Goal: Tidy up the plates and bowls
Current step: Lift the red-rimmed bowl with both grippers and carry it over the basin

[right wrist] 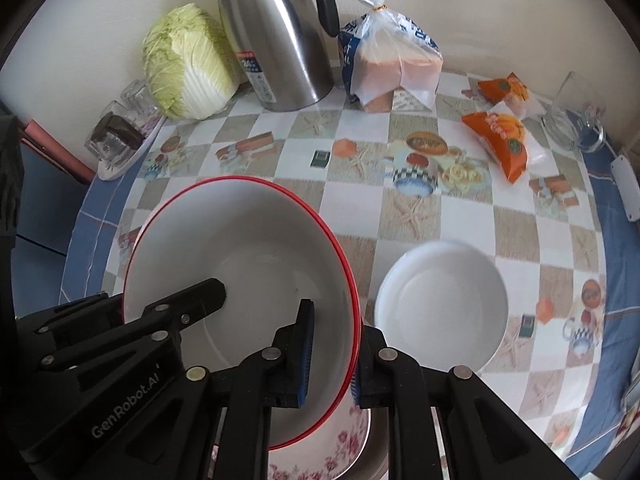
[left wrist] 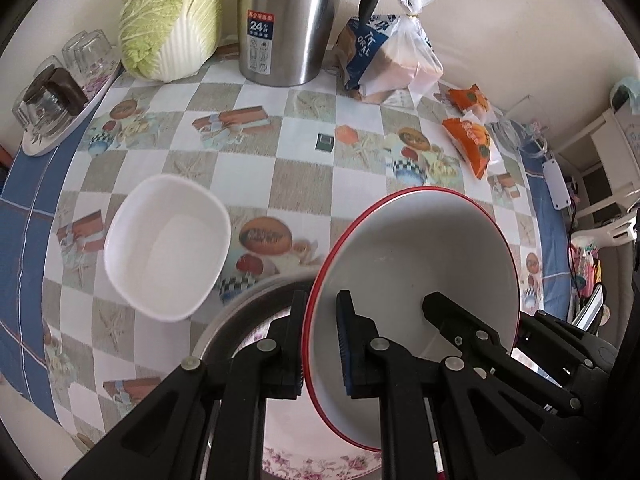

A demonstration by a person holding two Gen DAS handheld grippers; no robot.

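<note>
Two hand-held grippers, left (left wrist: 320, 344) and right (right wrist: 332, 356), pinch opposite rims of the red-rimmed bowl (left wrist: 416, 264) above the floral plate (left wrist: 320, 464); uneven lifting could slip it.

bowl (left wrist: 412, 264) above flowered plate (left wrist: 320, 460), table (left wrist: 248, 184)

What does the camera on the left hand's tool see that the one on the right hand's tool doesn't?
Only the left view shows the squarish white dish on the tablecloth. Only the right view shows the round white bowl. Both show the red-rimmed bowl, with the left gripper and the right gripper each clamped on opposite sides of its rim, above a flowered plate. Both also show the cabbage, steel flask, bread bag and orange snack packs.
</note>
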